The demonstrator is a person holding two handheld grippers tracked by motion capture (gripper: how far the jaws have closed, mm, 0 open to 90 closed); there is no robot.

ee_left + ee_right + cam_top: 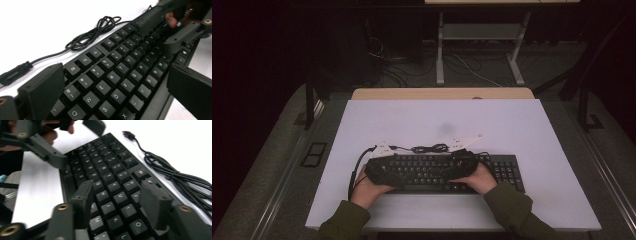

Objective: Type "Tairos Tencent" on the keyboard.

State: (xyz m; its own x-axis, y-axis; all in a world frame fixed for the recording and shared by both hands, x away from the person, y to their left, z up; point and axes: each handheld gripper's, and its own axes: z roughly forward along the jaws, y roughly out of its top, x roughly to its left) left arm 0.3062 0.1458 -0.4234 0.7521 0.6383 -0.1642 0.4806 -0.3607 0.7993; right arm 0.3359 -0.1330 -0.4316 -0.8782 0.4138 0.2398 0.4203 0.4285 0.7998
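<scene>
A black keyboard [432, 172] lies on the white table near its front edge. Its black cable [429, 148] is coiled just behind it, and the plug [15, 71] rests on the table. My left gripper [397, 170] lies over the keyboard's left end, pointing right. In its own view the left gripper [113, 95] is open, jaws wide apart over the letter keys [120, 72]. My right gripper [452, 165] lies over the middle, pointing left. In its own view the right gripper [120, 202] is open above the keys [107, 177], its pads gripping nothing. Each view shows the other gripper farther along the keyboard.
The white table top [512, 130] stretches behind and to both sides of the keyboard. The coiled cable [172, 175] lies close behind the keyboard's back edge. Beyond the table is a dark floor with desk legs [439, 50] and loose cables.
</scene>
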